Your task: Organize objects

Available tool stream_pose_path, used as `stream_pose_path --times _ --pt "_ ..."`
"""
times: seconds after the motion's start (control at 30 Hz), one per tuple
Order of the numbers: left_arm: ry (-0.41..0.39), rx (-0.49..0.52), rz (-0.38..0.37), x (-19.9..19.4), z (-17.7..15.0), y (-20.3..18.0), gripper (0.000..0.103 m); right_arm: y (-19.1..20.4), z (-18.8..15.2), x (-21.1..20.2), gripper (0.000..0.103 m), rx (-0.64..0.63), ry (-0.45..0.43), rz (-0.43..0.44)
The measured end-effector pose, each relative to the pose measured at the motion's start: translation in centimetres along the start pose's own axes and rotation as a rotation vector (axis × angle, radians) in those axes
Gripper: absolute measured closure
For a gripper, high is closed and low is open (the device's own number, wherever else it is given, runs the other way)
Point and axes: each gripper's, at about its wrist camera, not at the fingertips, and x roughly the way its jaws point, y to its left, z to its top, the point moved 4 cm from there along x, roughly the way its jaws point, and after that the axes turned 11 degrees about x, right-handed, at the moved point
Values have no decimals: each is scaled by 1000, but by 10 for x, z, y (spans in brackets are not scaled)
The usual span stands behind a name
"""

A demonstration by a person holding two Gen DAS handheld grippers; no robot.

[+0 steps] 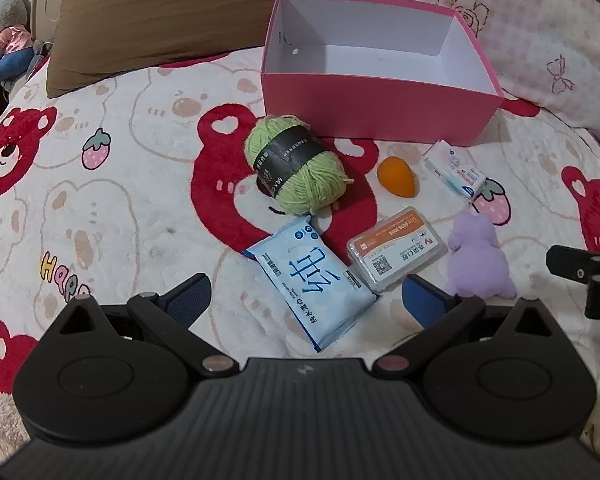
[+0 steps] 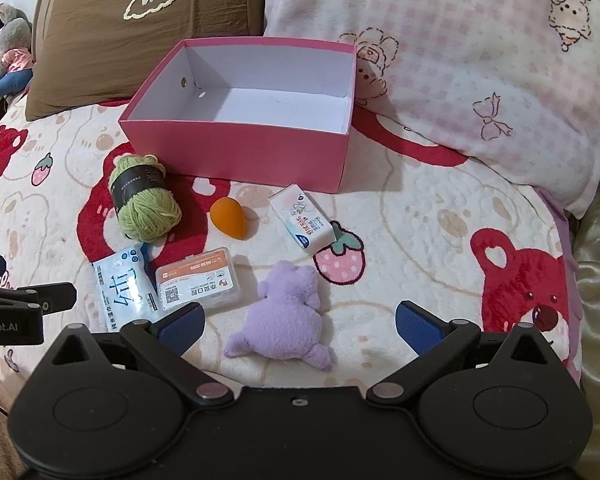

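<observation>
An empty pink box (image 1: 364,114) (image 2: 236,152) stands open on the bed. In front of it lie a green yarn ball (image 1: 296,166) (image 2: 144,204), an orange egg-shaped sponge (image 1: 396,178) (image 2: 230,216), a small white carton (image 1: 454,170) (image 2: 304,218), a blue wipes pack (image 1: 312,284) (image 2: 122,284), a clear plastic case (image 1: 396,248) (image 2: 198,280) and a purple plush toy (image 1: 480,260) (image 2: 286,316). My left gripper (image 1: 306,300) is open over the wipes pack. My right gripper (image 2: 300,320) is open around the plush toy, holding nothing.
A brown pillow (image 1: 160,12) (image 2: 132,24) lies behind the box to the left and a pink checked pillow (image 2: 480,48) to the right. Stuffed toys (image 1: 4,28) sit at the far left edge. The bear-print blanket (image 1: 100,208) covers the bed.
</observation>
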Motion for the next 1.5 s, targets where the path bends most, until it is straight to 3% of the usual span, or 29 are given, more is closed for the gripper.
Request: stream_pose_path --times 0.23,1.5 --pt "35 -30 -68 3 -1 -1 0 0 0 0 0 2 0 -3" --pt "58 -35 -93 3 0 -9 0 8 -5 6 0 -16 14 0"
